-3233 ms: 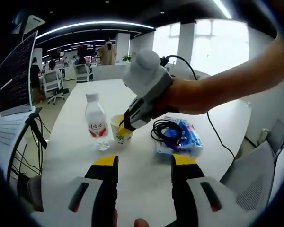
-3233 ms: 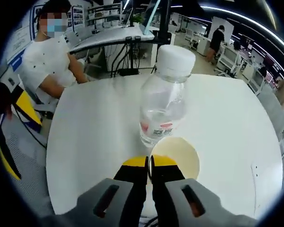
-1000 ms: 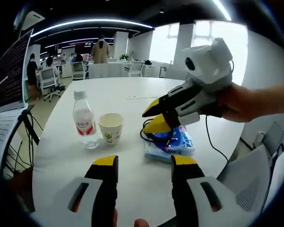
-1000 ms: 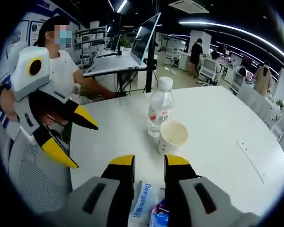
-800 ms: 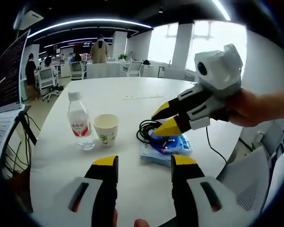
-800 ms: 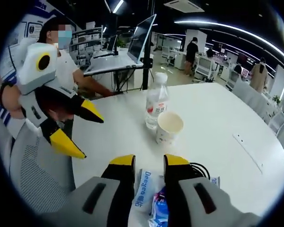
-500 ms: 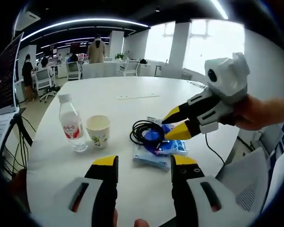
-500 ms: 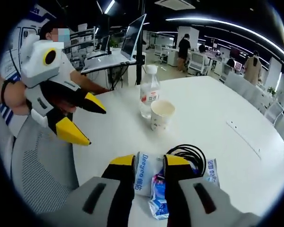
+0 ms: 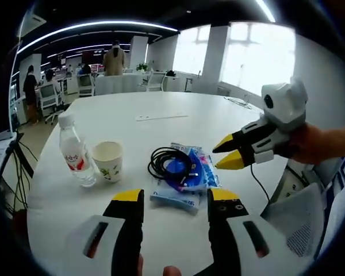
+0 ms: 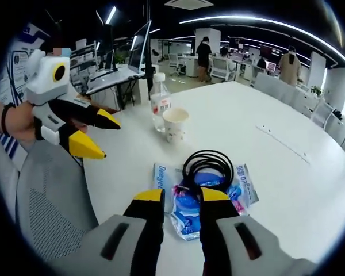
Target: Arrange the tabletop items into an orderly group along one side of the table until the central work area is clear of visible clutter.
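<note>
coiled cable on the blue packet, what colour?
Black. The coiled cable shows best in the right gripper view.

Cable [image 9: 172, 164] on packets [image 9: 187, 181]; cup [image 9: 107, 161] beside bottle [image 9: 73, 152].

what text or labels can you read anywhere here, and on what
"Deeyeo": blue letters along the edge of the white and blue plastic tissue pack under the coiled black cable.
Red label on the clear plastic water bottle: too small to read.
Green print on the cream paper cup: a pattern, no words legible.
Large dark monitor behind the table: nothing legible.
</note>
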`<state>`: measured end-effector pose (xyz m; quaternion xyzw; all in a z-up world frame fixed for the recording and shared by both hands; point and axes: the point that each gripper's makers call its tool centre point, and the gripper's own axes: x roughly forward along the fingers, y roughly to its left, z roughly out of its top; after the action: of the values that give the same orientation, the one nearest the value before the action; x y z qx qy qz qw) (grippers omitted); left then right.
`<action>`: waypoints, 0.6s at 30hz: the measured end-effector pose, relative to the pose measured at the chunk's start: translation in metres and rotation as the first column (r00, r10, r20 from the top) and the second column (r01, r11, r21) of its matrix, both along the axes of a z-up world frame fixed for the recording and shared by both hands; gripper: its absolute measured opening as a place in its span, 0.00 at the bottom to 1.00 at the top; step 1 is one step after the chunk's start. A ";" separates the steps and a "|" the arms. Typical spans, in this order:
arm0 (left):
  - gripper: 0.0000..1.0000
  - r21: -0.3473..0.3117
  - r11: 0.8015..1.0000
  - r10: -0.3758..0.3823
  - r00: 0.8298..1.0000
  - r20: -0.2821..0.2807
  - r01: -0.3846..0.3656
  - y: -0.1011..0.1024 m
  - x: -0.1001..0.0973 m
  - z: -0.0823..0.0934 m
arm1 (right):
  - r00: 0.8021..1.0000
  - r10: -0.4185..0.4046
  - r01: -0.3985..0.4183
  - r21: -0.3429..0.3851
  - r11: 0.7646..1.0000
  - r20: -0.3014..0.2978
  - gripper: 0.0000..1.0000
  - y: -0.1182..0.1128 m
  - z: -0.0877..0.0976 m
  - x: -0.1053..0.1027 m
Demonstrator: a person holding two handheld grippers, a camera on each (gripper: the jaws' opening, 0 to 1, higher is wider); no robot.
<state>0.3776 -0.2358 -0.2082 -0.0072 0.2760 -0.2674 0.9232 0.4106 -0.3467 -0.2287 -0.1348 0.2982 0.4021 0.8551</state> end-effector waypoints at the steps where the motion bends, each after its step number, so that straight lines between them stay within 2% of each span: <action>1: 0.44 0.001 1.000 -0.003 1.000 0.001 0.003 -0.001 0.000 0.001 | 1.000 -0.011 0.011 0.003 1.000 -0.004 0.21 -0.004 -0.001 -0.001; 12: 0.43 -0.001 1.000 -0.020 1.000 -0.008 0.020 -0.011 0.004 -0.002 | 0.991 -0.119 0.122 0.046 0.992 -0.068 0.20 -0.039 -0.016 -0.013; 18: 0.43 0.002 1.000 -0.028 1.000 -0.013 0.028 -0.014 0.006 -0.004 | 0.972 -0.198 0.209 0.088 0.974 -0.126 0.20 -0.058 -0.027 -0.014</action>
<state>0.3832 -0.2493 -0.2123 -0.0043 0.2822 -0.2800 0.9176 0.3965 -0.4043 -0.2561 -0.0365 0.3394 0.3339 0.8786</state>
